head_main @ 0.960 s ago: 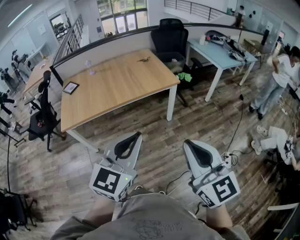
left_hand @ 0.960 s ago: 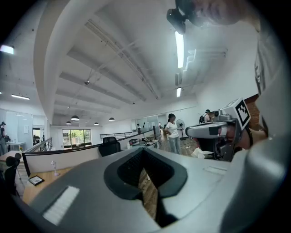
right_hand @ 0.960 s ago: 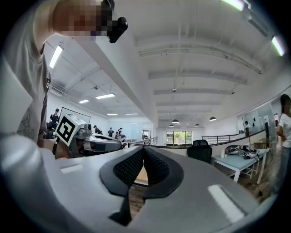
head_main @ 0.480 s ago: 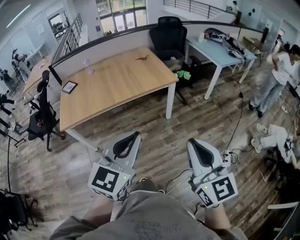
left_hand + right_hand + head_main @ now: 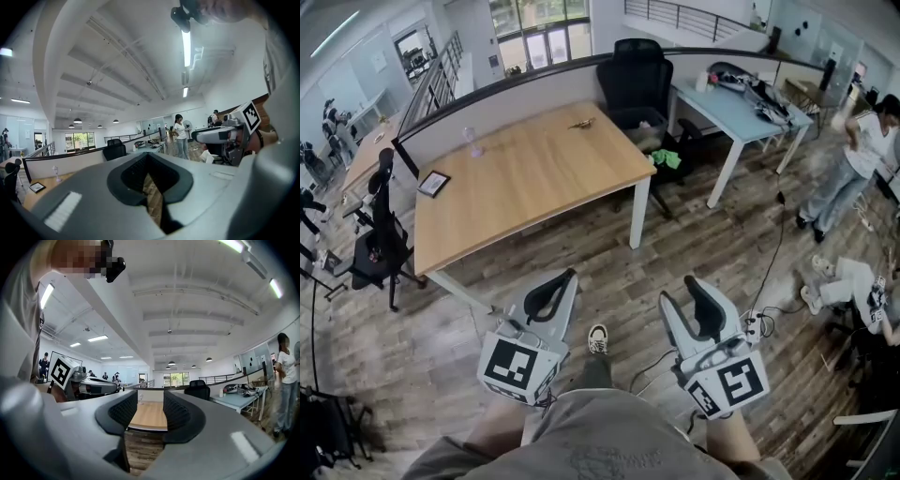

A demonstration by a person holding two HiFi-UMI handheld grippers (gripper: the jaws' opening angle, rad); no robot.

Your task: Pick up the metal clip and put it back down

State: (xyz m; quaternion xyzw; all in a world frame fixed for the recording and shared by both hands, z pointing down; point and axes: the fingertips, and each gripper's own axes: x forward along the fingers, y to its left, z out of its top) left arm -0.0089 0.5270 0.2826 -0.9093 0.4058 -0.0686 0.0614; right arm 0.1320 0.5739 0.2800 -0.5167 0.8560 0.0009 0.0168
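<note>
Head downward, gripper views level, desk shared

No words or numbers are legible, only square markers on the left hand-held gripper and right hand-held gripper.

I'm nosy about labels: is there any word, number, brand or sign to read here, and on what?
No readable text anywhere.
Black-and-white square markers on the left gripper and on the right gripper, whose empty jaws have just been opening: patterns, not letters.
Small dark-framed card on the light wooden table: too small to read.
Faint print on the person's grey shirt: blurred.
</note>
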